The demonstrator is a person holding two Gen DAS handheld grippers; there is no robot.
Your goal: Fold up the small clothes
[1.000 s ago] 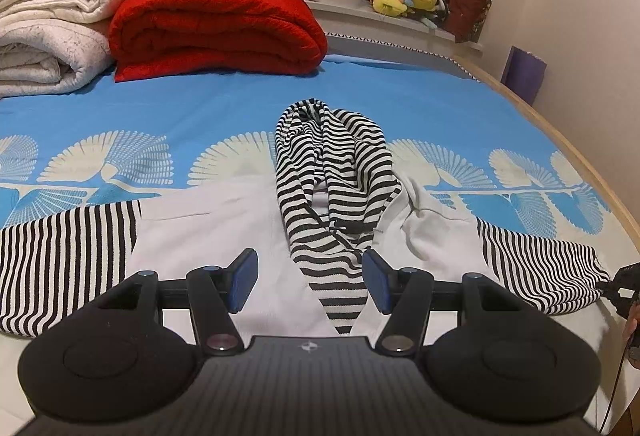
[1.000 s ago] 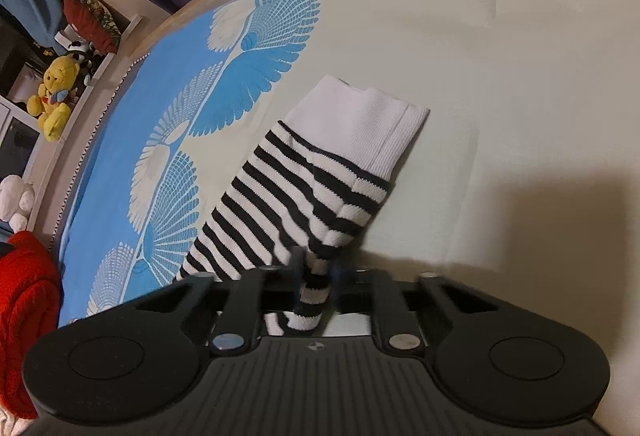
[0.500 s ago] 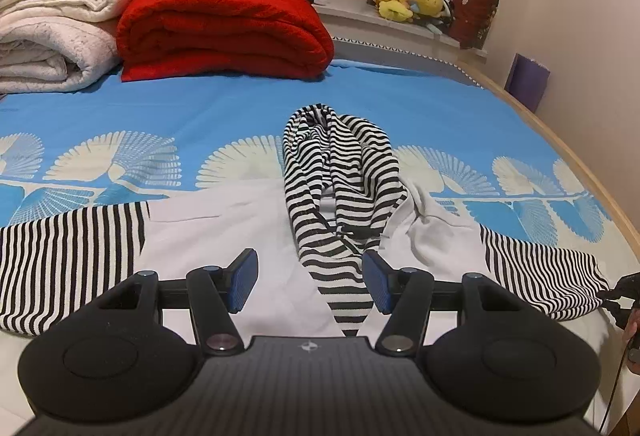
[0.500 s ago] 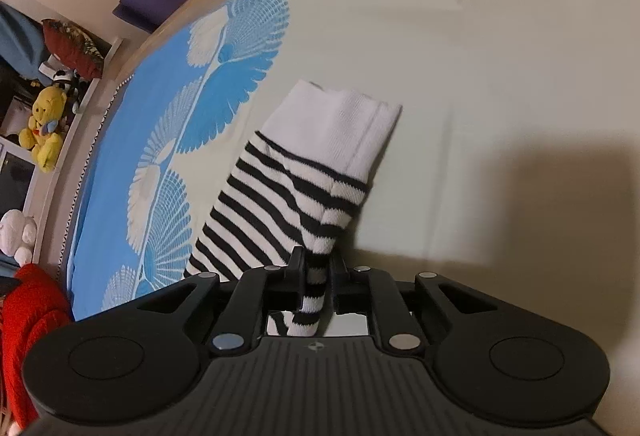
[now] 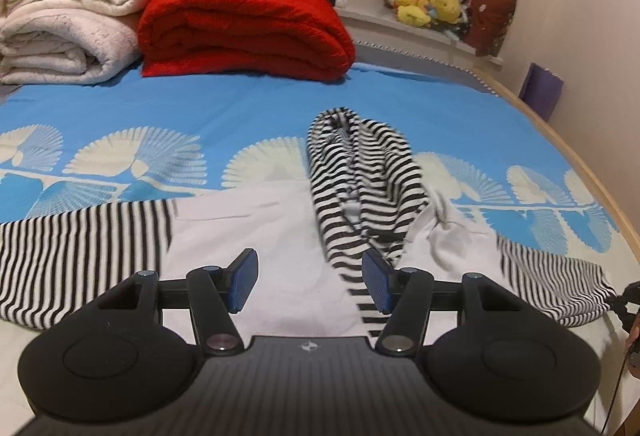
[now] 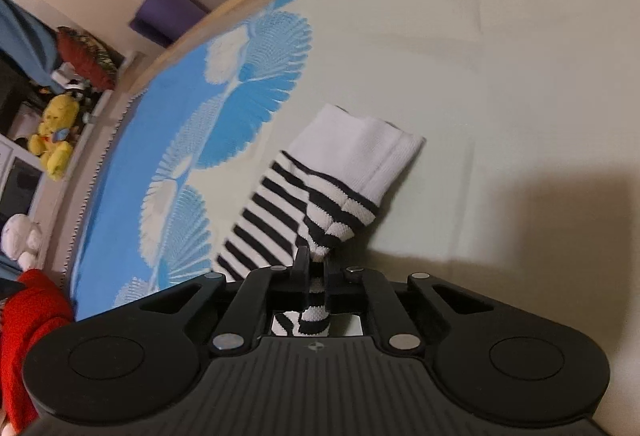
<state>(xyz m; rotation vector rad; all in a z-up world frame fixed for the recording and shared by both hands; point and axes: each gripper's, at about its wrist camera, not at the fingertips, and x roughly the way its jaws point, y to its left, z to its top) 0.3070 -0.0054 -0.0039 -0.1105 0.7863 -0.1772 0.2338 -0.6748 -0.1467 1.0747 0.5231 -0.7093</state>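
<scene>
Drifting sideways since a second ago, the left gripper [image 5: 309, 278] hovered with fingers wide over one striped hoodie [image 5: 280, 236] mid-bed [image 5: 240, 108]; the right gripper [image 6: 316, 266] pinched its right sleeve [image 6: 320, 188], having just tightened.

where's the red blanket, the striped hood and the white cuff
red blanket [image 5: 244, 32]: left wrist view, top of the folded stack
striped hood [image 5: 364, 172]: left wrist view, its middle
white cuff [image 6: 360, 148]: right wrist view, ribbed sleeve end
</scene>
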